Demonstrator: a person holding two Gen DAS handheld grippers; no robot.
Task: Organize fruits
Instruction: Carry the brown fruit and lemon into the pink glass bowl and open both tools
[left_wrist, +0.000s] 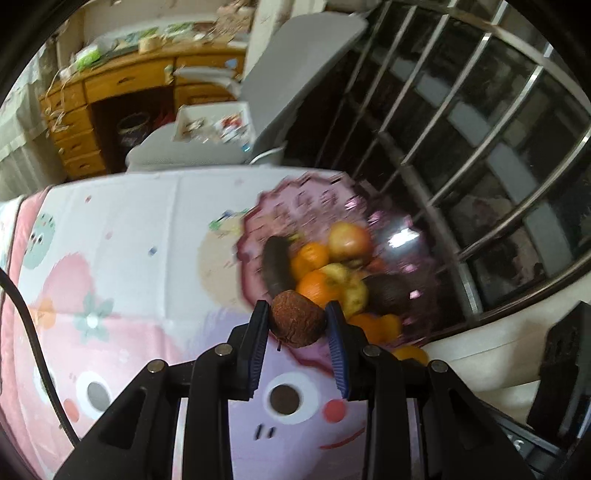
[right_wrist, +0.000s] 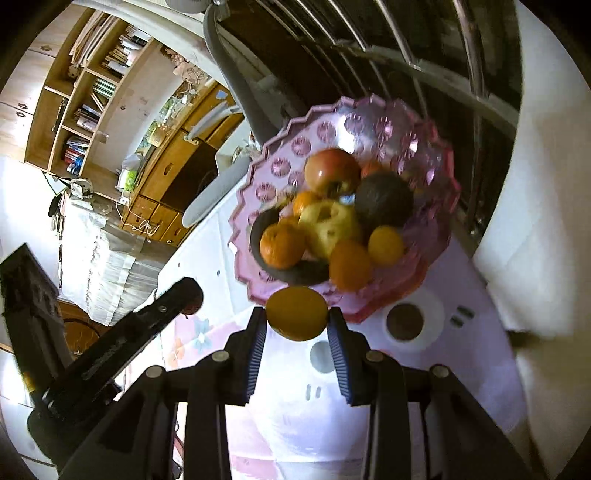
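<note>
Left gripper (left_wrist: 297, 314) clamps a rough brown fruit (left_wrist: 297, 319); right gripper (right_wrist: 296, 317) pinches a smooth orange (right_wrist: 296, 314), both near the pink bowl (right_wrist: 258, 192). Light, firm; orange likely slippery, grip mid-girth.

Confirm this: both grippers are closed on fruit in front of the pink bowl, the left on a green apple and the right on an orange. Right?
Not quite. The left gripper holds a rough brown fruit, not a green apple, per the left wrist view. The right gripper does hold an orange before the pink bowl.

A lived-in home room: wooden desk (left_wrist: 122, 85) with drawers, crowded bookshelf (right_wrist: 85, 92), cartoon-print tablecloth (left_wrist: 122, 236), barred window (left_wrist: 461, 122).
</note>
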